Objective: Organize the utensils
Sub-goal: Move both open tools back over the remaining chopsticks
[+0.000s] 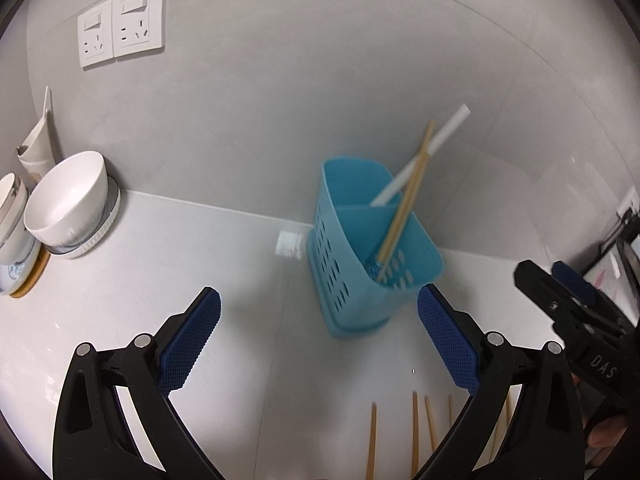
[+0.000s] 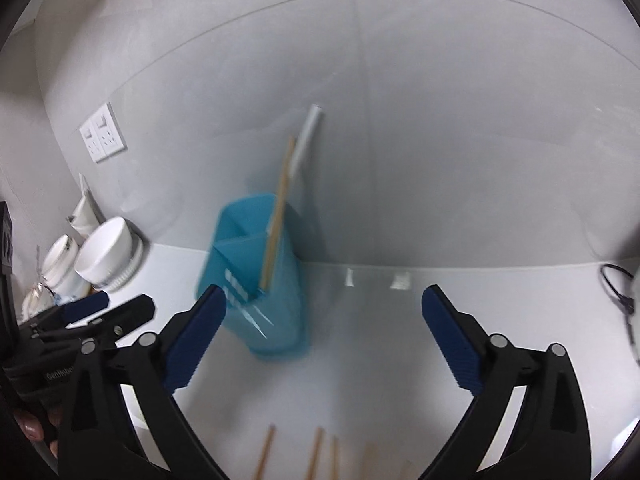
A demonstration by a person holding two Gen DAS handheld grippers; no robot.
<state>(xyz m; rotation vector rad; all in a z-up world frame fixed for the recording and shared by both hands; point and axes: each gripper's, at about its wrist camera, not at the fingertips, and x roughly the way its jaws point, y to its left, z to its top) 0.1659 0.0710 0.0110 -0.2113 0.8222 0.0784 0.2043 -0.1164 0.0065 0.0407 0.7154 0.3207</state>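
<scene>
A blue perforated utensil holder (image 1: 360, 248) stands on the white counter against the wall. A wooden chopstick (image 1: 408, 196) and a white utensil handle (image 1: 432, 148) lean inside it. My left gripper (image 1: 319, 324) is open and empty, just in front of the holder. In the right wrist view the holder (image 2: 260, 280) looks blurred. My right gripper (image 2: 324, 332) is open wide and empty, to the right of the holder. Several loose wooden chopsticks (image 1: 416, 436) lie on the counter between the grippers, and the chopsticks (image 2: 316, 456) show at the bottom there too.
White bowls (image 1: 68, 204) and cups stand stacked at the left by the wall, under two wall sockets (image 1: 120, 24). A dark cable (image 2: 616, 292) lies at the counter's right edge. The right gripper (image 1: 576, 312) shows at the left view's right edge.
</scene>
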